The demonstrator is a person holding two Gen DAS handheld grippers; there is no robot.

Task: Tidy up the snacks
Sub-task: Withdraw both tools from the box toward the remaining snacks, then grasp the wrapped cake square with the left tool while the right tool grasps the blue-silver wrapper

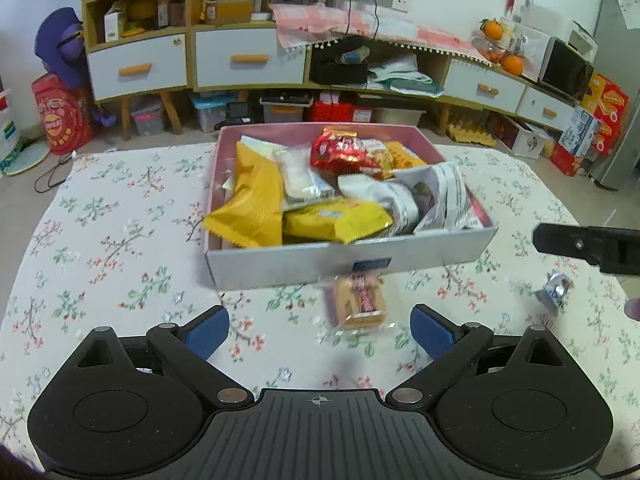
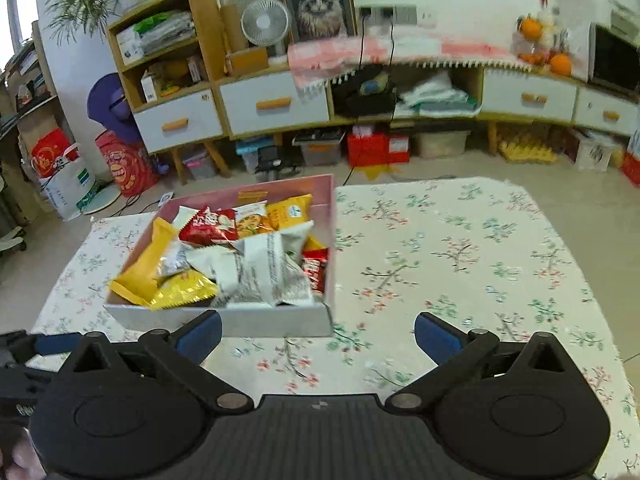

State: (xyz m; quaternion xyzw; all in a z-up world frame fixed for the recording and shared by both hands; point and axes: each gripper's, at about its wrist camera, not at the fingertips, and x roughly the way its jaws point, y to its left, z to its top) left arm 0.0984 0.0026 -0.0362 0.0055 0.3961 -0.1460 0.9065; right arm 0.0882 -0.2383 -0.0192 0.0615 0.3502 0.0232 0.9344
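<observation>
Left wrist view: tabletop (image 1: 120,220) carries your box (image 1: 304,262), crammed with crinkly packets. Just before it lies a wrapped cake snack (image 1: 360,304), light, soft, slippery film, so pinch across its short sides. Your left claw (image 1: 320,330) and right claw (image 2: 318,336) both gape wide, holding nothing.

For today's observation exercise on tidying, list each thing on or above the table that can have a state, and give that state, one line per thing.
Left gripper: open, nothing between its fingers.
Right gripper: open, nothing held.
Snack box: lidless, heaped with packets.
Yellow packet: in the box, corner hanging over its wall.
Biscuit packet: outside the box, lying on the tablecloth just before the box's front wall.
Silver wrapper: loose on the tablecloth, right of the box.
</observation>
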